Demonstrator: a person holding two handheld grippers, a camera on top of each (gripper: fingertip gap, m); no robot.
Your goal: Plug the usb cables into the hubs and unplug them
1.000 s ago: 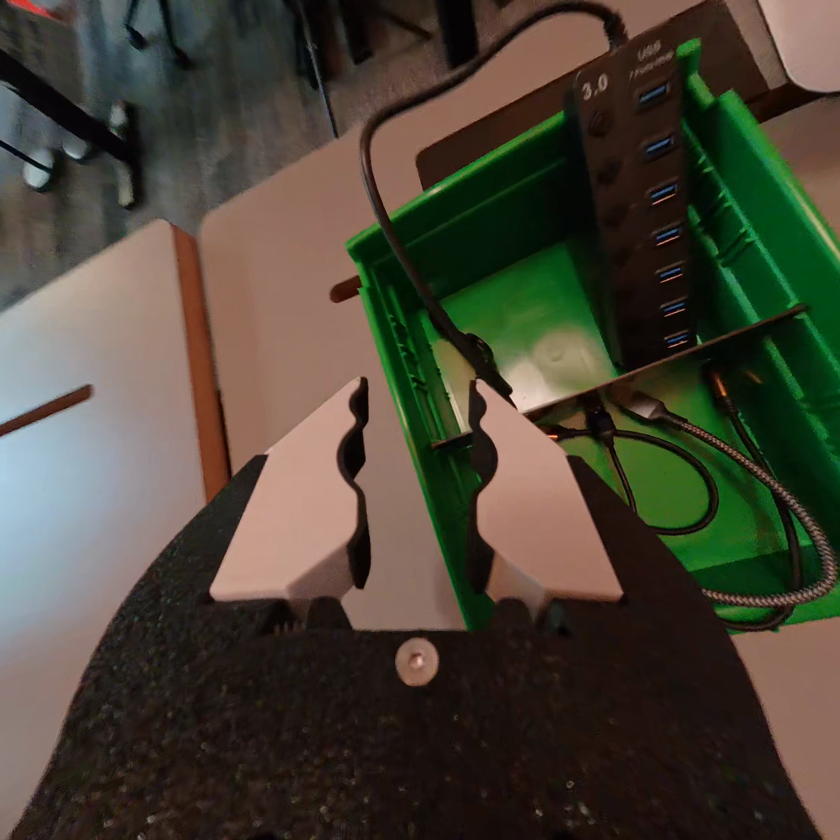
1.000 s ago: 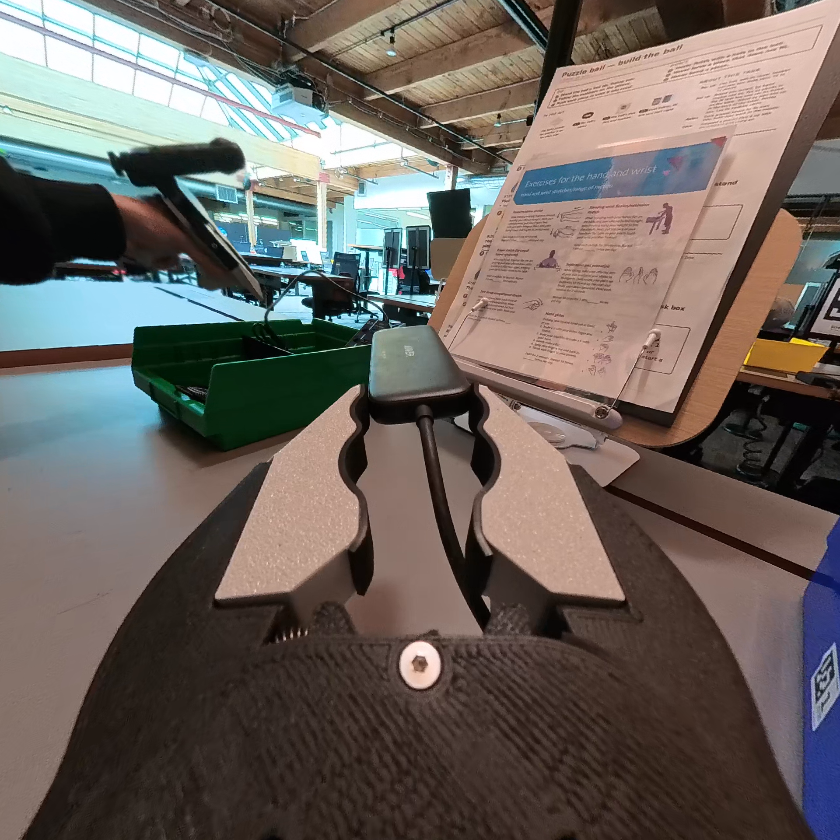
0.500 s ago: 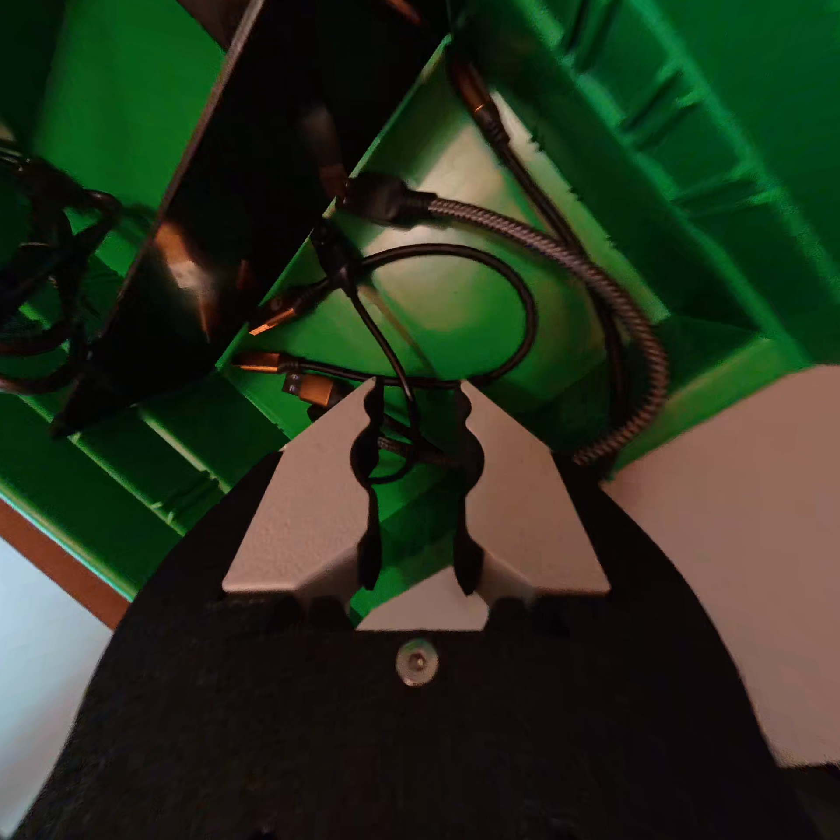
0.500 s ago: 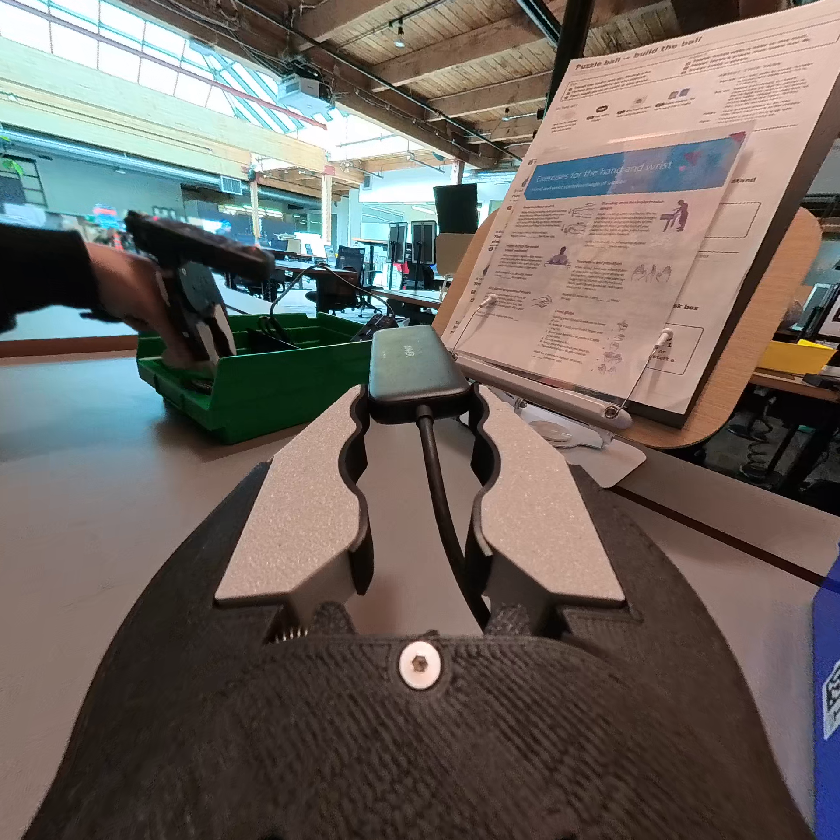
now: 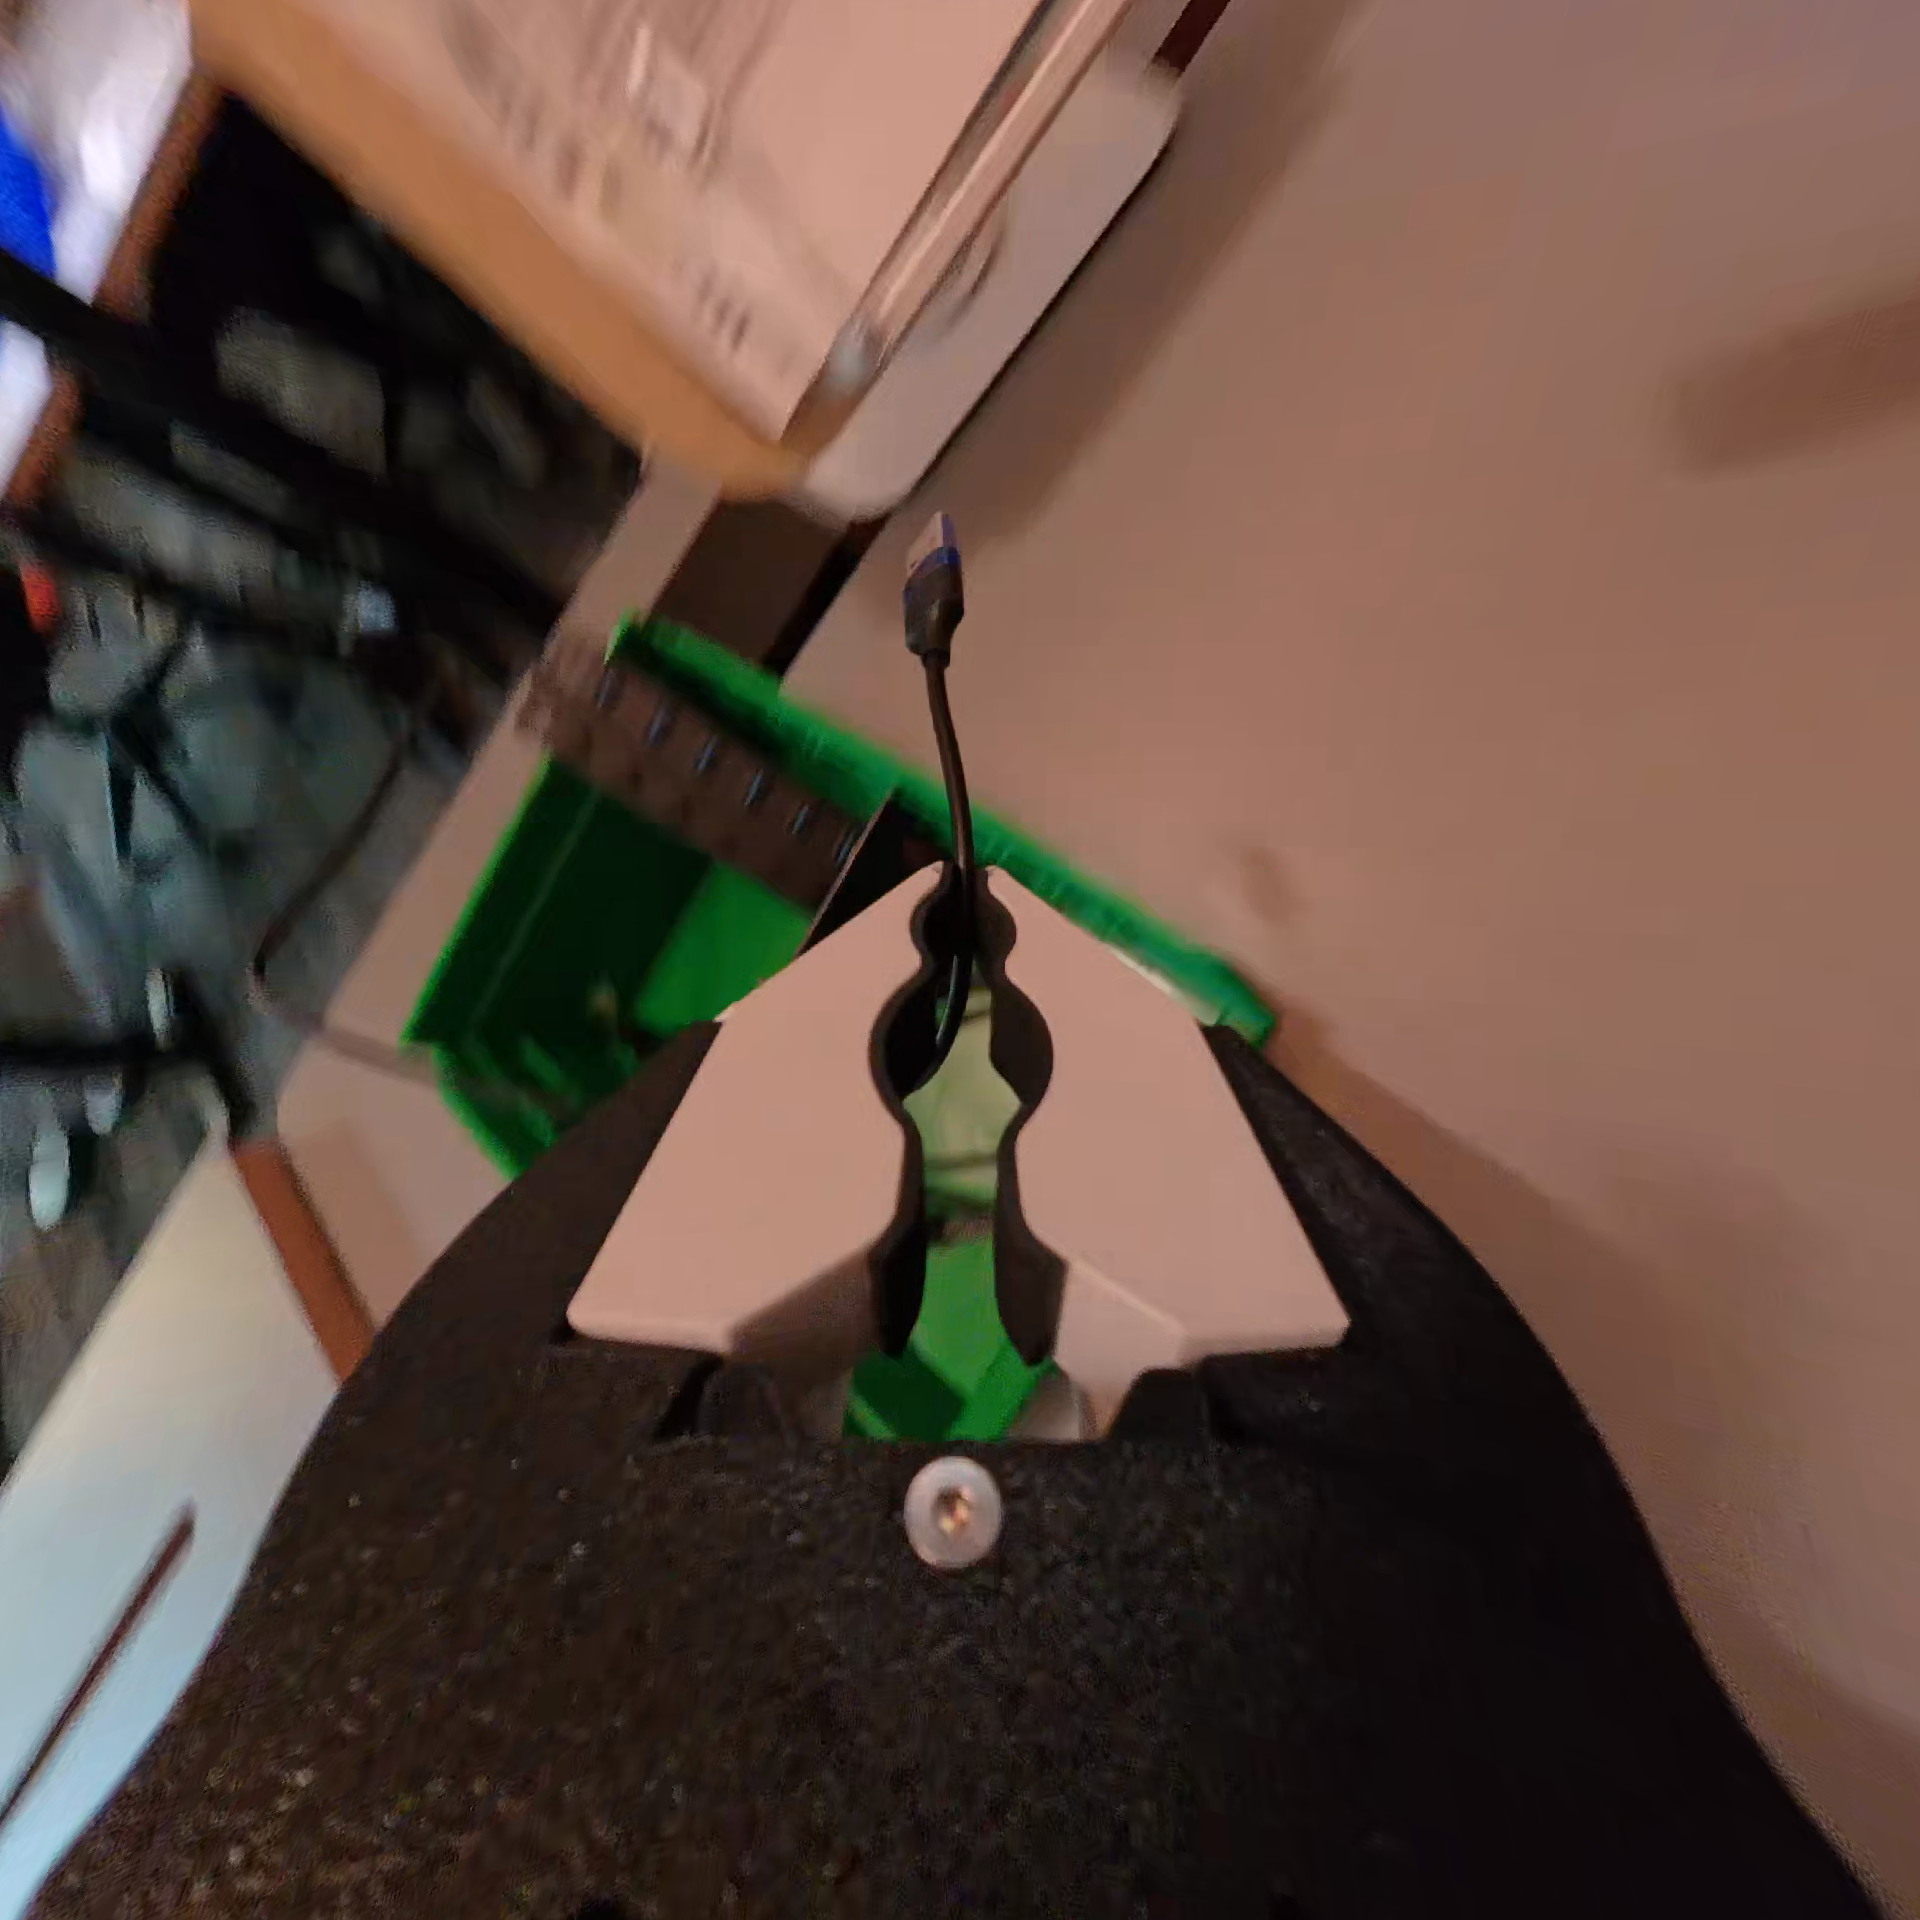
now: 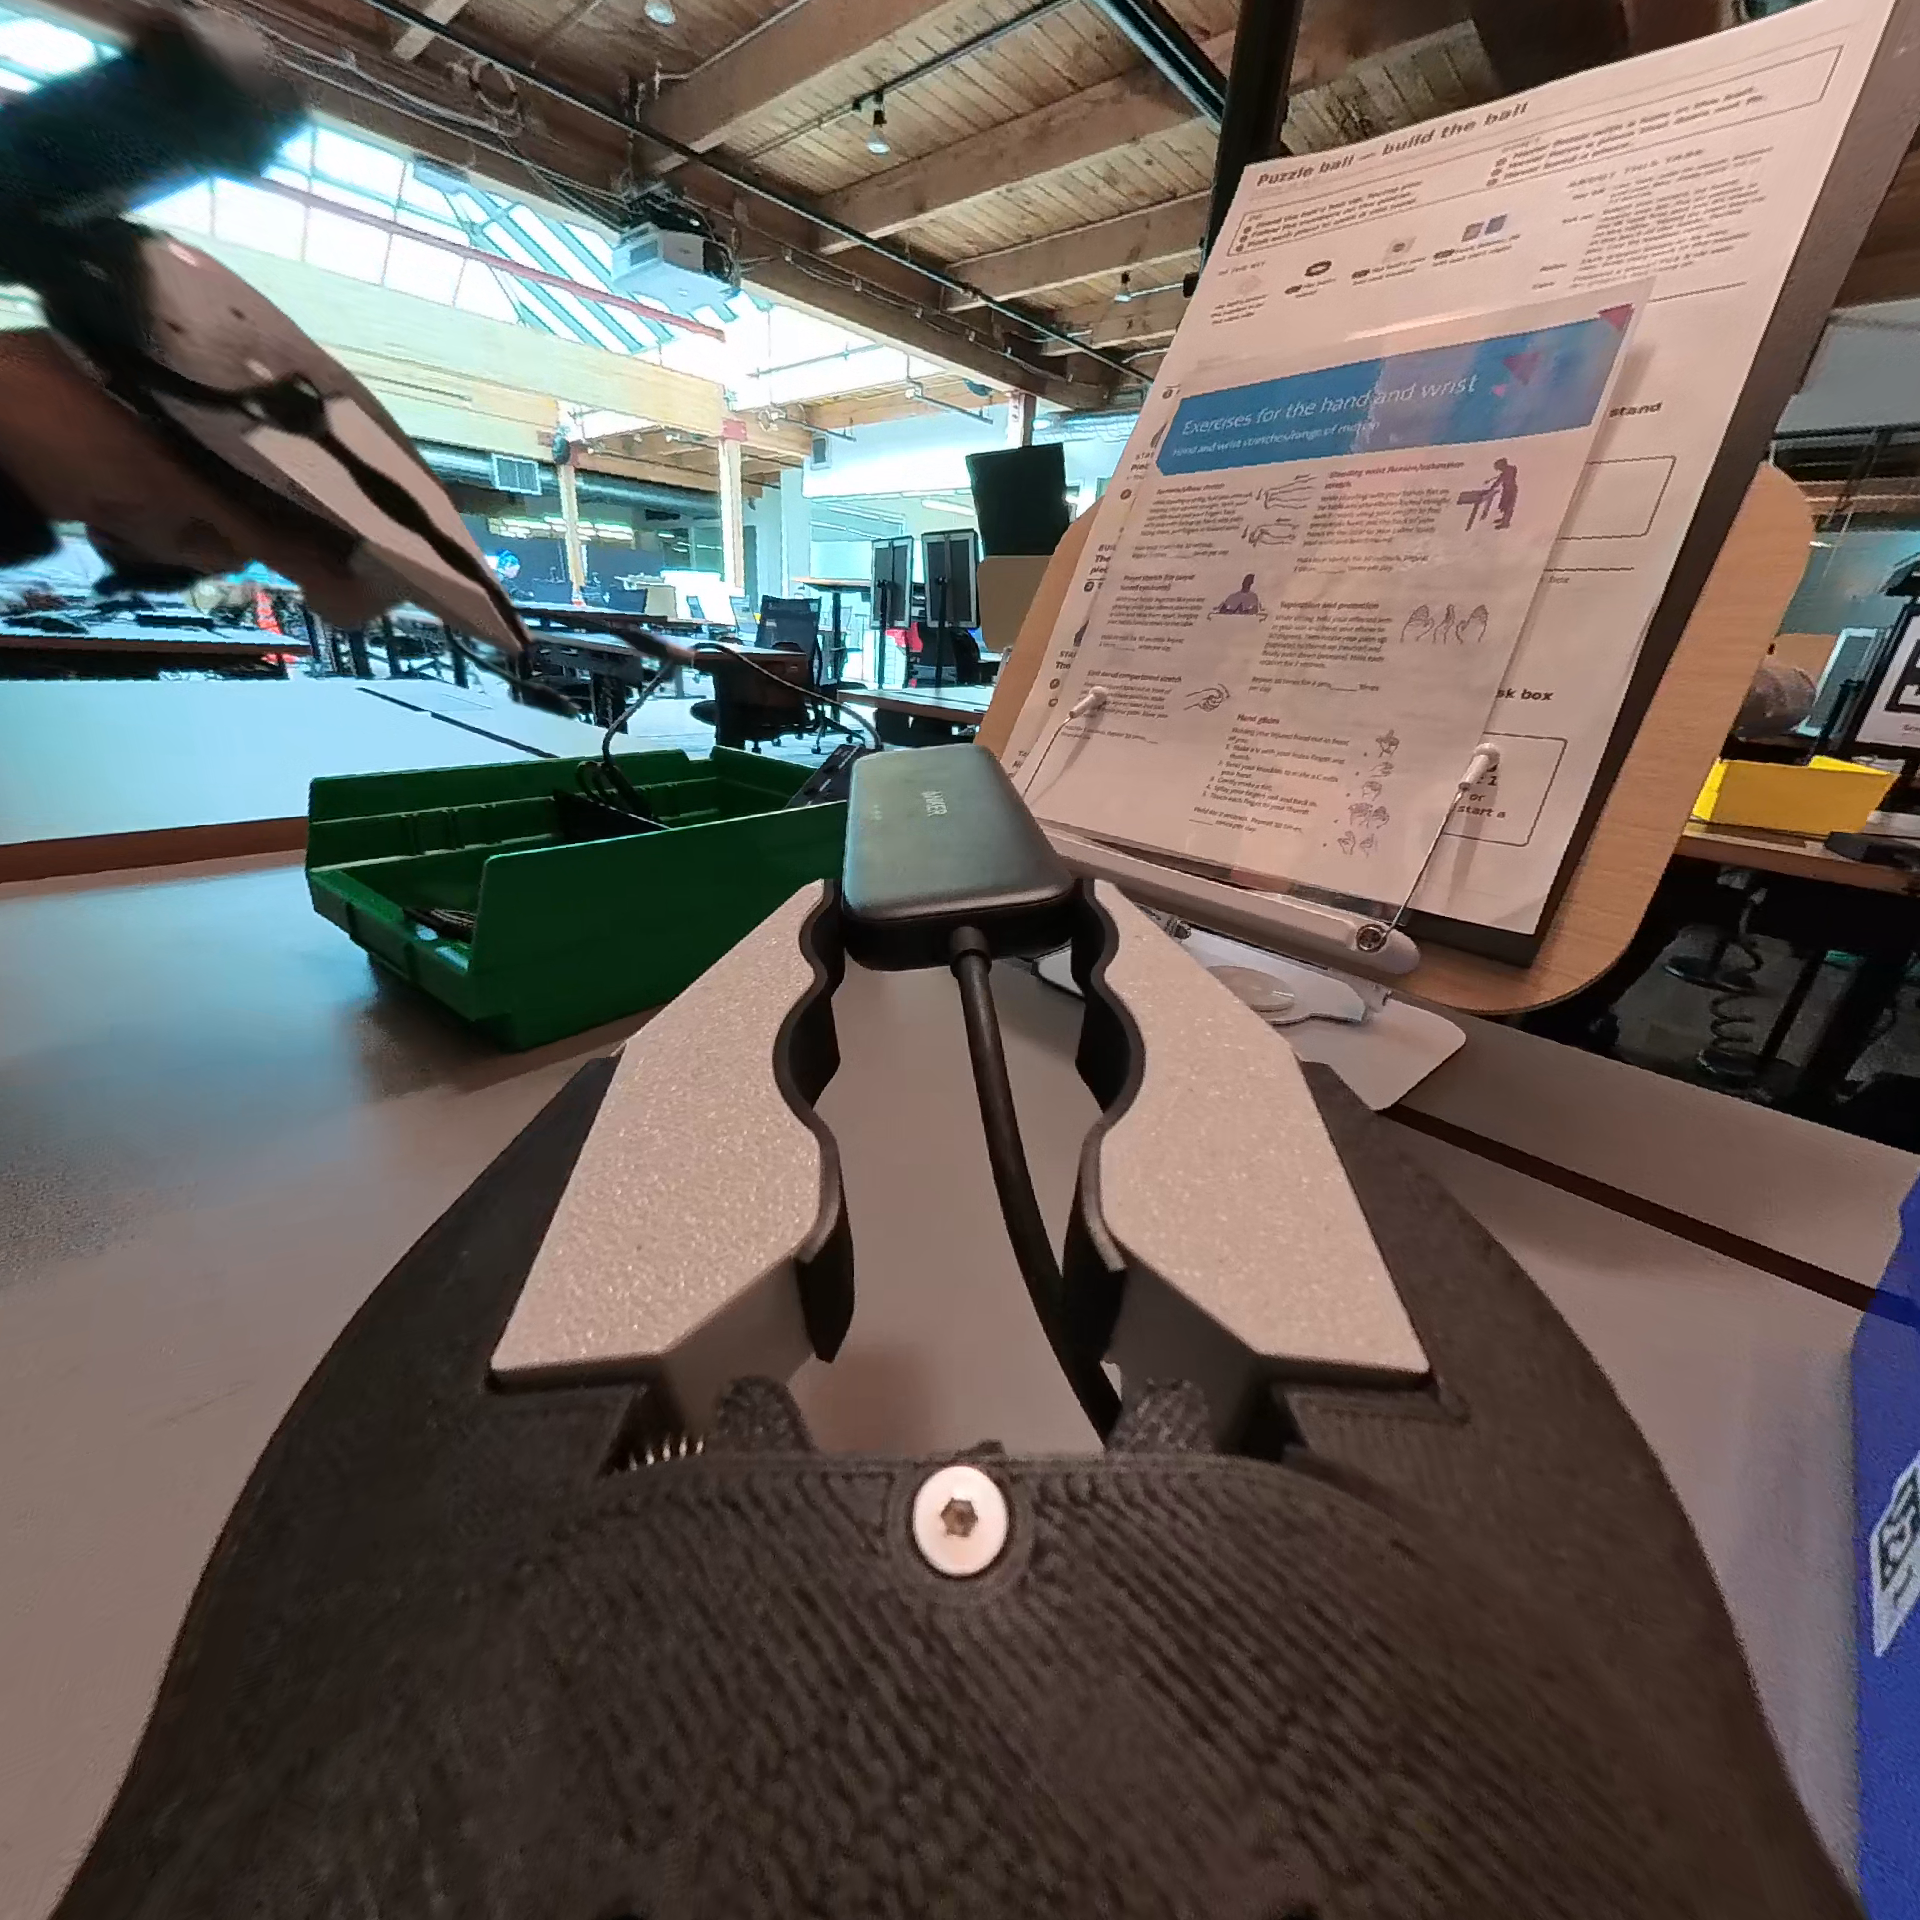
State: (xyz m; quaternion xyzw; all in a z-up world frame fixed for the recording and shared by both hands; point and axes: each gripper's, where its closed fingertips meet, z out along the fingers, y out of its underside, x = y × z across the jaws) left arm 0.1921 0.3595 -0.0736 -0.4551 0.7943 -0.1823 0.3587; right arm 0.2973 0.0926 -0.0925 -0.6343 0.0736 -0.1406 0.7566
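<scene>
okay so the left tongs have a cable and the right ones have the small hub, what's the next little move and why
Probably bring the left tongs across toward the small hub and line the plug up with its far end. The thin black cable is pinched at the tips with the plug sticking out free, clear of the green bin, while the right tongs grip the hub over the table.

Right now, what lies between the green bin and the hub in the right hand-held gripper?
Only bare tabletop separates the green bin from the hub; the right wrist view shows it.
</scene>
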